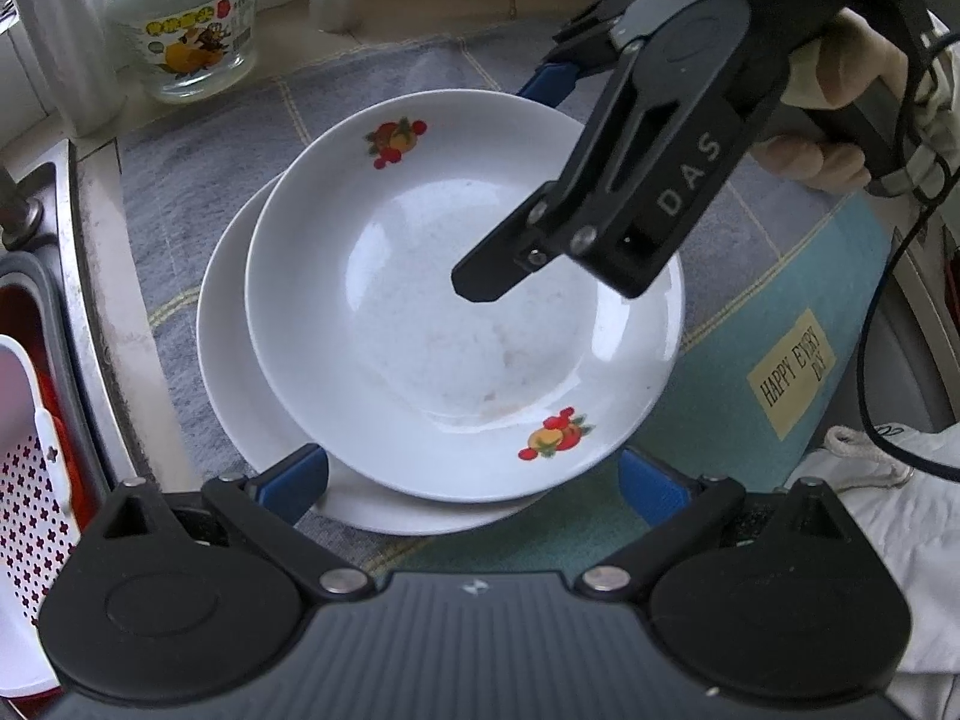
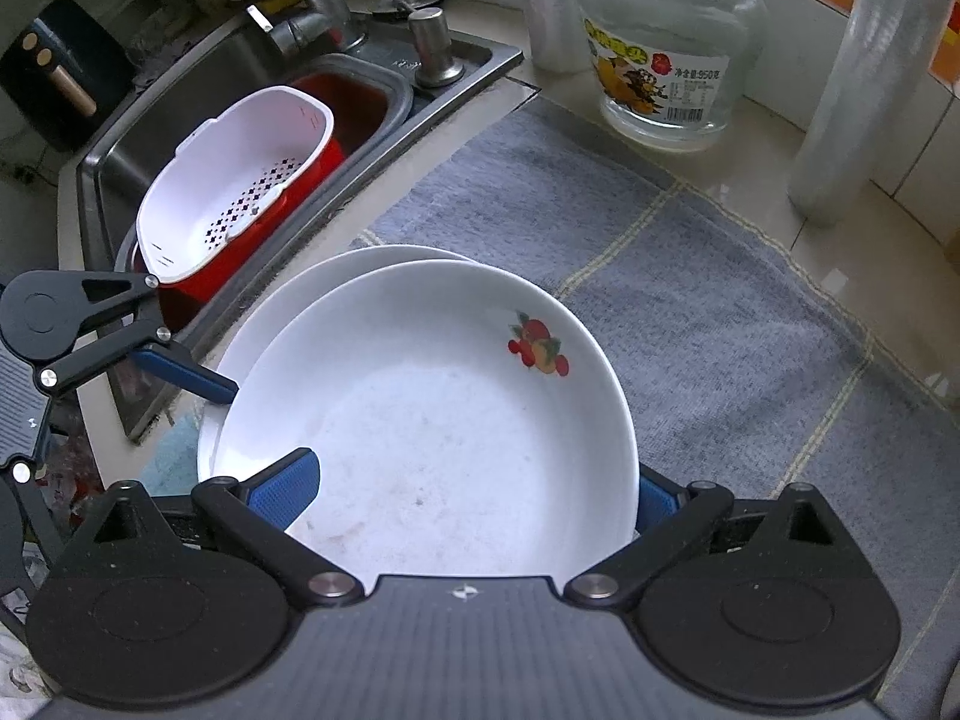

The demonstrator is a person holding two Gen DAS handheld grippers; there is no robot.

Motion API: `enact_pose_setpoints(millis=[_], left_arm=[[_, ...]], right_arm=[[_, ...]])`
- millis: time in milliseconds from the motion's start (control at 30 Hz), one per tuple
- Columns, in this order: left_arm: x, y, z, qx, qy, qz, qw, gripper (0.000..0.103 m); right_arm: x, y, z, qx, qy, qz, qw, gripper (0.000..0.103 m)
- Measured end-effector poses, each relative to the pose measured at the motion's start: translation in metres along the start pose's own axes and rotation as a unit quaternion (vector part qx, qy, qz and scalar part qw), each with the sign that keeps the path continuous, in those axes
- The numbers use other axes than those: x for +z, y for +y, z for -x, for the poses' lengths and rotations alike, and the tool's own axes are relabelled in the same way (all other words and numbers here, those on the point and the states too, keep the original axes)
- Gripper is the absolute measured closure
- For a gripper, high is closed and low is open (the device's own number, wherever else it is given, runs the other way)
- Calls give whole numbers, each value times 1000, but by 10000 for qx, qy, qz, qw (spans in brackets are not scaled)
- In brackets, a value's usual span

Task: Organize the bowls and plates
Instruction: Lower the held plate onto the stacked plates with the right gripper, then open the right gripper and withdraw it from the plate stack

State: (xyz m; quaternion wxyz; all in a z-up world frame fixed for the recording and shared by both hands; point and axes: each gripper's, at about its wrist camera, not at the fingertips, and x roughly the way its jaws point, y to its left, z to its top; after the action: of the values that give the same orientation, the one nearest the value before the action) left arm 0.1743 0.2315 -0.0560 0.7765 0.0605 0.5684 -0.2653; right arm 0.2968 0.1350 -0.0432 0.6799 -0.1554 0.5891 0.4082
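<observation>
A white plate with fruit decals (image 1: 420,312) (image 2: 456,420) lies on a plain white plate (image 1: 228,360) (image 2: 336,267), shifted a little off its centre. My left gripper (image 1: 474,486) is open, its blue pads on either side of the stack's near edge. My right gripper (image 2: 471,498) (image 1: 498,189) is open and straddles the decorated plate's rim. One of its fingers (image 2: 285,492) hangs over the plate's inside, and the other sits outside the rim. A gloved hand (image 1: 840,96) holds it. In the right wrist view, a left finger (image 2: 186,378) rests by the lower plate's edge.
The plates sit on a grey cloth (image 2: 690,276) beside a teal mat (image 1: 768,324). Left of it is a steel sink (image 2: 198,84) with a red basin (image 2: 354,102) and a white colander (image 2: 228,180). A glass jar (image 2: 666,48) and plastic rolls (image 2: 864,90) stand behind.
</observation>
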Motion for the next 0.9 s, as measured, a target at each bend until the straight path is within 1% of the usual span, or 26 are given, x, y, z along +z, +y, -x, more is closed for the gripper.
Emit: enact_pose_setpoints(millis=[233,333,500,533,600,667,767,900], left_arm=[[-4,1,2,67,-161,-16,9998,1],[-8,0,5,207,-308,-43,9993,1],[-16,1,10,620,-520,-37,9967,1],[-19,1,11,725,-601,-24,9956,1],[-25,3,17,759,-856,44,9934,1],[-31,3,21,862,-1107,145,9900,1],[-39,-1,27,991,-1513,242,9832,1],[-47,-9,36,1197,-2046,348,9709,1]], right_arm=[[0,0,-1,0,35,4,10000,0],[-2,1,-2,-32,46,41,10000,0],[-10,2,-3,-215,-32,132,9997,0],[-12,3,-2,-302,-90,201,9993,0],[-18,6,-1,-559,-246,320,9976,0],[-23,6,0,-680,-333,332,9966,0],[-29,2,4,-594,-452,192,9970,0],[-35,1,9,-661,-610,55,9959,0]])
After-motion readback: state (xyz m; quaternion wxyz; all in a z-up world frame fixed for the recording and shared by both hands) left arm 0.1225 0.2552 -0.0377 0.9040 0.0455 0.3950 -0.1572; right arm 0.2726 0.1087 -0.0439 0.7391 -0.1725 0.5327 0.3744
